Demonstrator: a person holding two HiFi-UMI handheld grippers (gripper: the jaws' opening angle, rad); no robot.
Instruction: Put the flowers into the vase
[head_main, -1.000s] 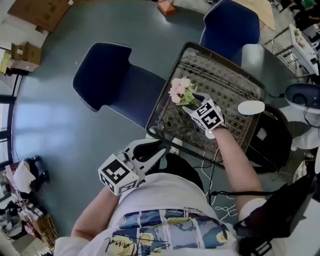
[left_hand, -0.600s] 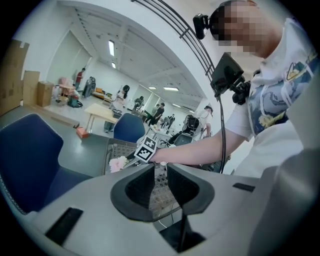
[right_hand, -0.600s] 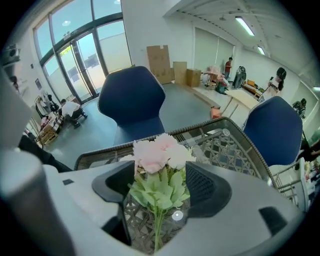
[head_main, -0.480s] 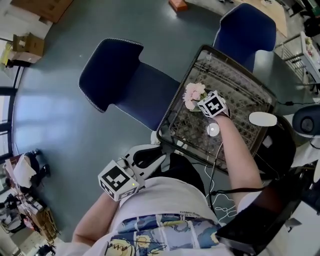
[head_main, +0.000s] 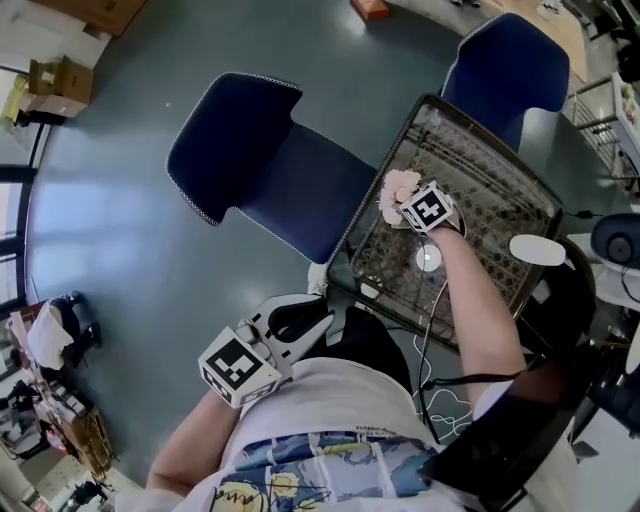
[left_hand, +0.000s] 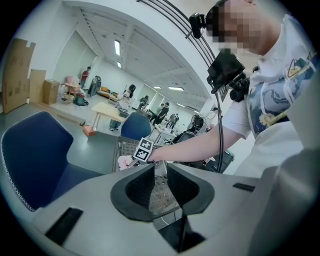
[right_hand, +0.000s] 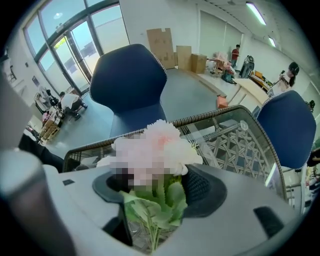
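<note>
Your right gripper is over the left part of the glass tabletop, pointing steeply down, with its marker cube facing up at you. It is released: in the right gripper view its jaws are spread wide. The flowers stand upright between them, pink and white blooms on top, green leaves and stems running down through the gap. The pads do not appear to press on the stems (the leaves fill most of the space, so the lowest part of the stems cannot be made out). From the head view the flowers show just left of the cube, close to the tabletop's left rim, with the woven base visible through the glass. A small white round thing lies on the glass just on the near side of your right hand. A blue chair stands to the left of the tabletop and a second blue chair at its far side. Your left gripper is well apart from the flowers, held near your body off the near left corner of the tabletop. In the left gripper view its jaws stand slightly apart with nothing between them, only the tabletop and your right arm seen through the gap.
</note>
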